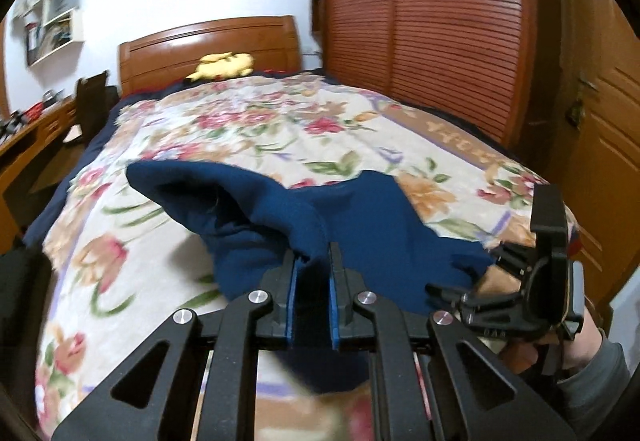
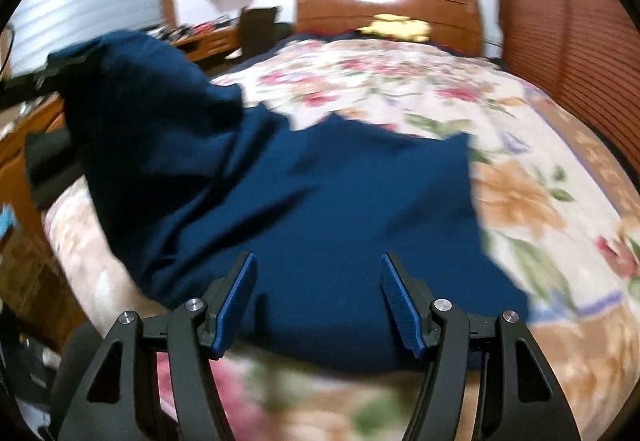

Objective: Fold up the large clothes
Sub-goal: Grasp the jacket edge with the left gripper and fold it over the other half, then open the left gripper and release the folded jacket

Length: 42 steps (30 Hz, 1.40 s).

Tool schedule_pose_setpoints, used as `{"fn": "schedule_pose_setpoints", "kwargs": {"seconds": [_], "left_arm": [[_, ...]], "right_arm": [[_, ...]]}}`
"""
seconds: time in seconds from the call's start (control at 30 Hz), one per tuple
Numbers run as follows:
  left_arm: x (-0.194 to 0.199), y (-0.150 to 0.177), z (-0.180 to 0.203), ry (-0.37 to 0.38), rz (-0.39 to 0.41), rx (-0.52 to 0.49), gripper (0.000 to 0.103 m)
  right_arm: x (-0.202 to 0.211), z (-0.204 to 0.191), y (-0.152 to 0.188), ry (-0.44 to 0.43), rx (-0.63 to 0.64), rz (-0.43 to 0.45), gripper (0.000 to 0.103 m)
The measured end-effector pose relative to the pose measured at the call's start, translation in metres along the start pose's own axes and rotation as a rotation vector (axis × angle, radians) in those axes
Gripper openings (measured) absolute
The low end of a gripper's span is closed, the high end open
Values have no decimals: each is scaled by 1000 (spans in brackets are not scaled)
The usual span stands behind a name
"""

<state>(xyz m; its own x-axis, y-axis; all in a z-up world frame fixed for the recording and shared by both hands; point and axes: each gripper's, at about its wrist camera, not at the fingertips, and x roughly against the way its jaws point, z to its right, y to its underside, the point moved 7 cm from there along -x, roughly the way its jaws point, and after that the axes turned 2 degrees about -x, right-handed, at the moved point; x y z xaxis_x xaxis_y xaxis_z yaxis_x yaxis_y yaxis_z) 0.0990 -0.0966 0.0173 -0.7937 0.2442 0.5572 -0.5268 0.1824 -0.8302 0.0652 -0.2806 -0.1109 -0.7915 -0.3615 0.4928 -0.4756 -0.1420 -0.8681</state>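
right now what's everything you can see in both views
garment: one, navy blue, on the bed's near end, one edge lifted
bedspread: one, floral cream, covering the bed
headboard: one, brown wood, far end of bed
plush toy: one, yellow, by the headboard
wardrobe: one, reddish slatted doors, right of bed
desk: one, wooden, left of bed
wall shelf: one, white, above desk
left gripper: black, blue pads, shut on the garment's edge
right gripper: black, blue pads, open above the garment
hand: one, grey sleeve, holding right gripper

The navy garment [image 2: 312,201] blurs at its lifted end, hiding most of the left gripper [image 2: 44,75].
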Motion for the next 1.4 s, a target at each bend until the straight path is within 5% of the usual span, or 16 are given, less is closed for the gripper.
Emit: {"fn": "schedule_pose_setpoints", "kwargs": {"seconds": [0.3,0.53,0.67,0.8,1.07,1.4], "left_arm": [[-35,-12,90,117,-47,-90,11],[-71,22,135,187,-138,-137,11],[-72,33,134,178,-153,-131,13],[-58,26,127,184,-121,-102,29],[-18,21,95,118,0,-89,81],[-4,55,17,14,3,22,81]], "right_arm": [[44,93,14,210,-101,51,64],[56,106,21,215,-123,53,63],[60,104,18,205,-121,60,63],[54,104,13,198,-119,65,63],[52,97,8,176,-100,92,63],[57,73,0,142,-83,140,63]]}}
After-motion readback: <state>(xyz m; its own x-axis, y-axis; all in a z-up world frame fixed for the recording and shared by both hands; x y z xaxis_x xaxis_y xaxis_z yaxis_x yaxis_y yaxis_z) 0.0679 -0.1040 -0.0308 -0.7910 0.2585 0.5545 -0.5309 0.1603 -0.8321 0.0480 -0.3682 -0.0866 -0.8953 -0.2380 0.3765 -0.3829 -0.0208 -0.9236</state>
